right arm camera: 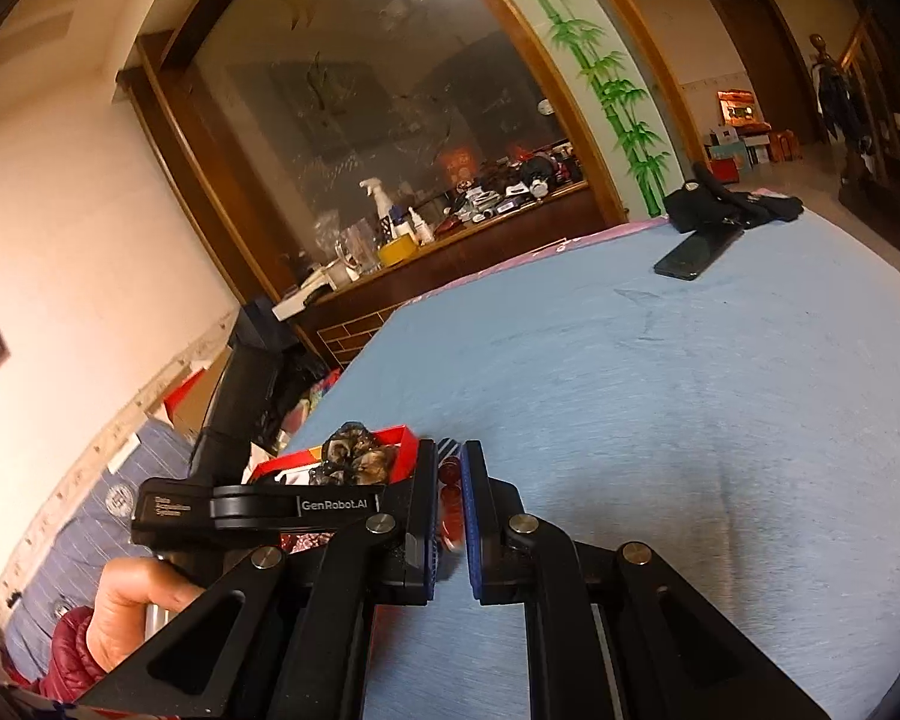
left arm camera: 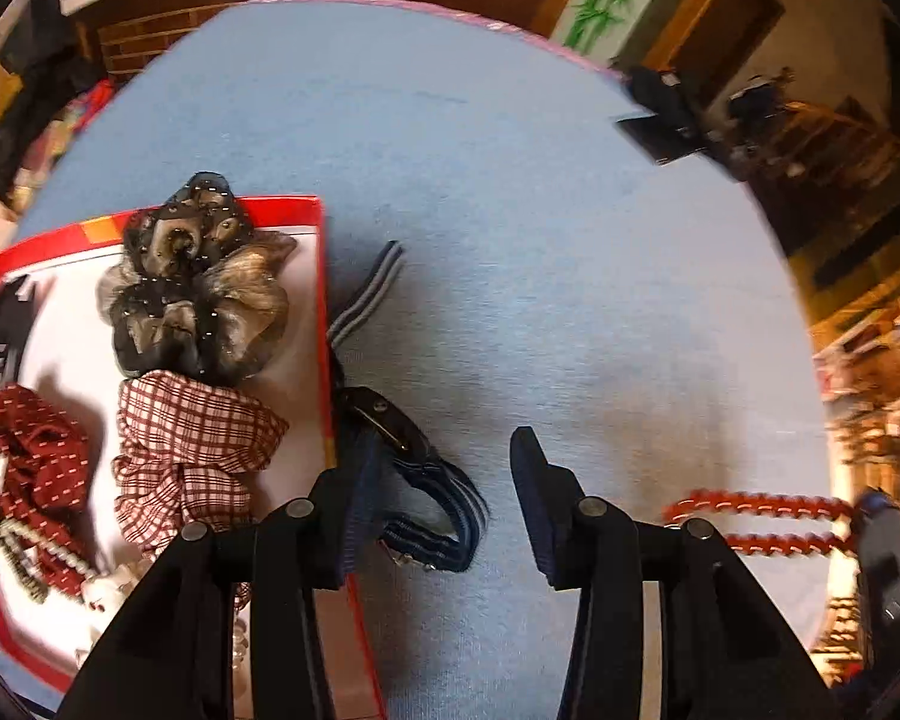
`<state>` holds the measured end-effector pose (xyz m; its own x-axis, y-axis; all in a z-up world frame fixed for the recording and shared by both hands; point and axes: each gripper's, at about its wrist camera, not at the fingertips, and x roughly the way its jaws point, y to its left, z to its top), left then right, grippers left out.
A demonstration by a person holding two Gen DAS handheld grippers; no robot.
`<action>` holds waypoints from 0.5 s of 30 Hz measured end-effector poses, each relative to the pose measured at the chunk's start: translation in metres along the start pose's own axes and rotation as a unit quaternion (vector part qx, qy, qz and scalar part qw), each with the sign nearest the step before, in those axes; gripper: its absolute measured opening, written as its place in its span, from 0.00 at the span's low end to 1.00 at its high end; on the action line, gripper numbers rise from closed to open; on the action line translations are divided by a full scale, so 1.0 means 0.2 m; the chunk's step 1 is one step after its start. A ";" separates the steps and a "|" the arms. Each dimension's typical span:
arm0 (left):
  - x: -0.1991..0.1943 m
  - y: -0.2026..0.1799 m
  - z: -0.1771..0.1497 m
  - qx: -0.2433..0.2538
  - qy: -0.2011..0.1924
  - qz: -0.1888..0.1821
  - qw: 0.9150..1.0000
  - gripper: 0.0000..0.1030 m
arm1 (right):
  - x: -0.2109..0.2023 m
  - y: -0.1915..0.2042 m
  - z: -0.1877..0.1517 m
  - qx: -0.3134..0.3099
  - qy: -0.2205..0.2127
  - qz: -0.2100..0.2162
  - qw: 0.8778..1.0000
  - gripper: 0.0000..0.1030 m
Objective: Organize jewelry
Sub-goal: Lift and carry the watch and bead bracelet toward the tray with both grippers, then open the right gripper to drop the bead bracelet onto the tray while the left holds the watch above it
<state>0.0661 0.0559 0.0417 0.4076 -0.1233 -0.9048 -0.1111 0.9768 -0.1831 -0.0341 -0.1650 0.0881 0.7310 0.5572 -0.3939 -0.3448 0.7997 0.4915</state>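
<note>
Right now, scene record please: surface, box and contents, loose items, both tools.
surface: blue cloth
box: red box, white inside, left on the cloth
in box: dark scrunchie, plaid scrunchie, red scrunchie
loose: striped band on the cloth beside the box
left tool: open, over the striped band, nothing gripped
right tool: shut on red bead band
far side: phone

scrunchies (left arm camera: 195, 276): 3 | striped band (left arm camera: 414, 474): 1 | red beaded loop (left arm camera: 762, 525): 1 | box (left arm camera: 324, 276): 1
</note>
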 end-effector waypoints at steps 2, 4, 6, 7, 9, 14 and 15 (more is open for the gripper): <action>0.04 -0.02 0.00 -0.013 0.005 0.025 1.000 0.48 | -0.02 -0.04 -0.01 0.008 -0.001 0.008 1.000 0.08; 0.10 -0.04 0.01 -0.028 0.017 0.047 0.998 0.48 | -0.03 -0.10 -0.02 0.020 -0.002 0.017 1.000 0.08; 0.13 -0.07 0.01 -0.022 0.005 0.060 0.998 0.48 | -0.05 -0.14 -0.04 0.029 -0.002 0.023 0.999 0.08; 0.14 -0.10 0.01 -0.015 0.000 0.066 0.998 0.47 | -0.06 -0.16 -0.04 0.033 -0.003 0.025 0.999 0.08; 0.15 -0.12 -0.01 -0.011 -0.017 0.088 0.996 0.24 | -0.07 -0.18 -0.04 0.036 -0.007 0.028 0.999 0.08; 0.11 -0.09 -0.08 0.003 -0.067 0.058 0.996 0.13 | -0.10 -0.20 -0.05 0.036 -0.010 0.032 0.999 0.08; 0.09 -0.07 -0.10 0.002 -0.064 0.030 0.997 0.12 | -0.09 -0.20 -0.05 0.034 -0.010 0.030 0.999 0.08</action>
<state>0.0566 0.0359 0.0196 0.5133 -0.0424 -0.8572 -0.1342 0.9825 -0.1289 -0.0397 -0.2058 0.0676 0.7224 0.5988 -0.3458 -0.3482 0.7471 0.5662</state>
